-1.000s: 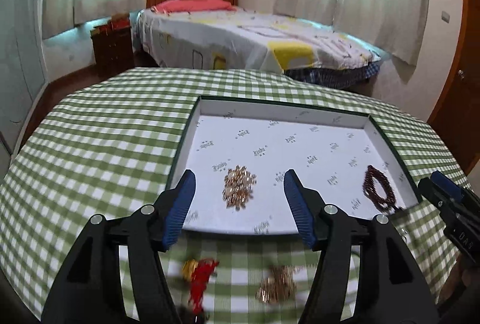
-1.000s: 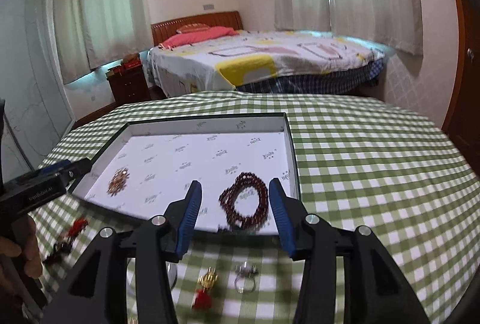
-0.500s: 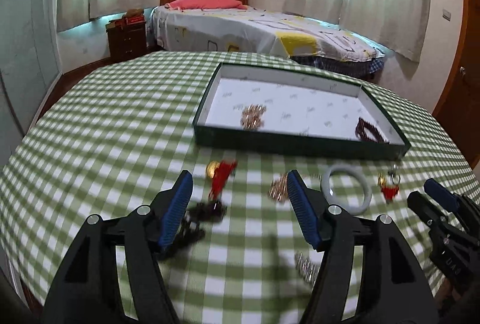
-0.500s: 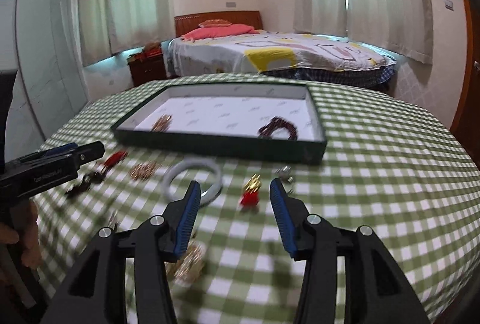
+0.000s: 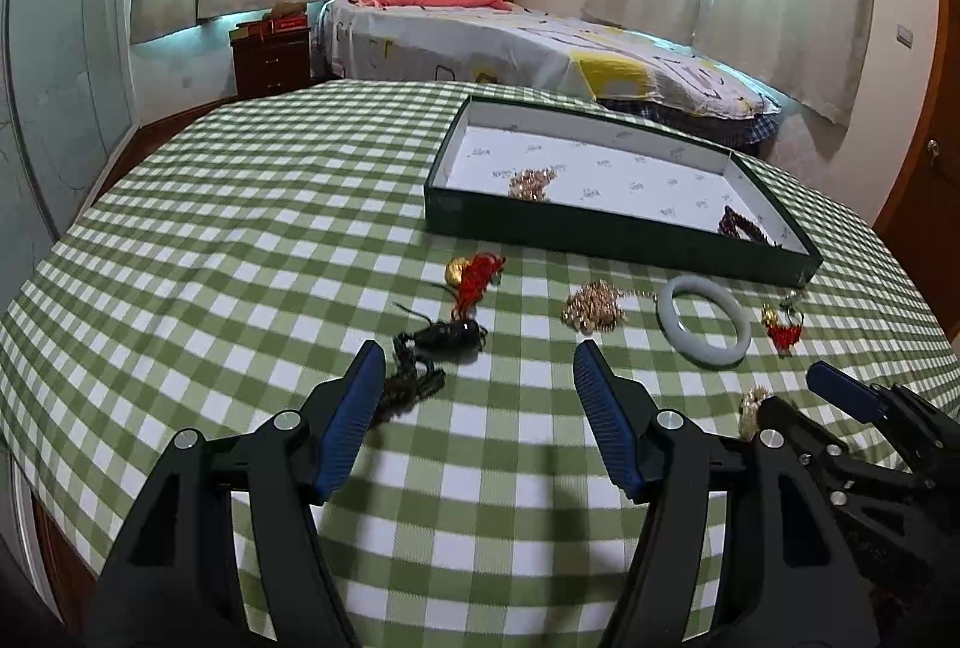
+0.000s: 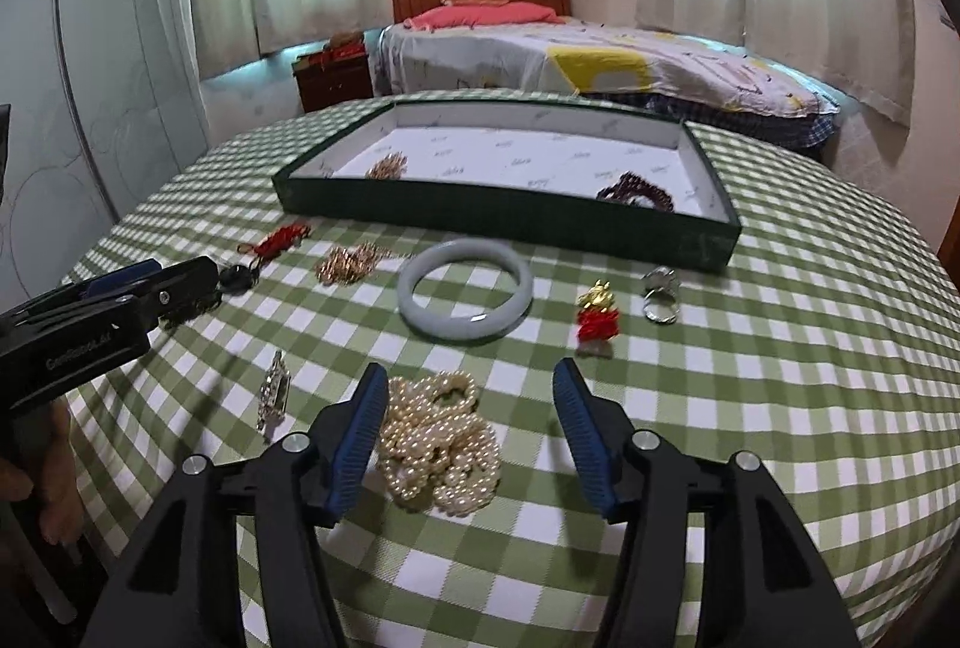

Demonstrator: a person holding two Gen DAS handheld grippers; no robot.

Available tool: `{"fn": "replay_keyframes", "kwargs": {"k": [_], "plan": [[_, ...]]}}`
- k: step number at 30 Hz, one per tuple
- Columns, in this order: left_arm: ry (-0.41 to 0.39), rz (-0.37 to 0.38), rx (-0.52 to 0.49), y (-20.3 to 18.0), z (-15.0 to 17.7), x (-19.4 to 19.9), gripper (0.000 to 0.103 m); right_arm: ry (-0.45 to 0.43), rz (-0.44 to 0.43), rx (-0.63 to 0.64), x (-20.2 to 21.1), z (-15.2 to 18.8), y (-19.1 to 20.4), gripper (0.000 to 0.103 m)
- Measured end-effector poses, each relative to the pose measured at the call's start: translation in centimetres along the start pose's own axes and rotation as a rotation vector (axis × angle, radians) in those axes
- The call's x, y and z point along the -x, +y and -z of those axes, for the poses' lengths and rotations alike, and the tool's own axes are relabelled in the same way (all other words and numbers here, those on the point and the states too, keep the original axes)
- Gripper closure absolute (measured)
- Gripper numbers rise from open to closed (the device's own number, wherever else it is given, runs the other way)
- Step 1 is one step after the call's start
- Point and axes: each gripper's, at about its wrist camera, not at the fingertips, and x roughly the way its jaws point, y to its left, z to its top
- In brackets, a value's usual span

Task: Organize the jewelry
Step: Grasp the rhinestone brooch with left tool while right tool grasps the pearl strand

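Your green tray [image 6: 504,216] holds a gold chain [image 6: 387,166] and dark red beads [image 6: 636,192]. In front lie a pale bangle [image 6: 465,297], heaped pearls [image 6: 441,447], a ring [image 6: 660,295] and red-tasselled charms [image 6: 597,318].

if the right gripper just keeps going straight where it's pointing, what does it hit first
Most likely the pearl necklace pile, lying on the tablecloth between the open right gripper fingers, nearer the left one. Depth is hard to judge.

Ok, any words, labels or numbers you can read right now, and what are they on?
White lettering on the side of the left gripper, right wrist view: starts like "Gen", the rest too blurred to read.
Small repeated script logo on the white lining of the tray: too small to read.
Nothing legible on the jewelry or the tablecloth.
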Motion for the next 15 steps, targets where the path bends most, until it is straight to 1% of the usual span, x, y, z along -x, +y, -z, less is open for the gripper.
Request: {"fn": "replay_keyframes", "kwargs": {"k": [6, 7, 10, 11, 13, 15], "plan": [[0.017, 0.005, -0.02, -0.8, 0.7, 0.0, 0.039, 0.07, 0.001, 0.008, -1.0, 0.5, 0.2, 0.044], [0.018, 0.007, -0.025, -0.9, 0.8, 0.0, 0.039, 0.066, -0.001, 0.008, -0.9, 0.6, 0.2, 0.047], [0.02, 0.016, -0.043, -1.6, 1.1, 0.2, 0.039, 0.067, 0.0, 0.013, -0.6, 0.9, 0.1, 0.068], [0.021, 0.02, -0.047, -1.8, 1.2, 0.2, 0.039, 0.067, 0.003, 0.014, -0.5, 0.9, 0.0, 0.072], [0.026, 0.029, -0.058, -2.3, 1.3, 0.1, 0.039, 0.061, -0.003, 0.006, -0.2, 1.1, -0.2, 0.075], [0.032, 0.038, -0.067, -2.7, 1.4, 0.0, 0.039, 0.048, 0.002, -0.01, 0.2, 1.1, -0.7, 0.077]]}}
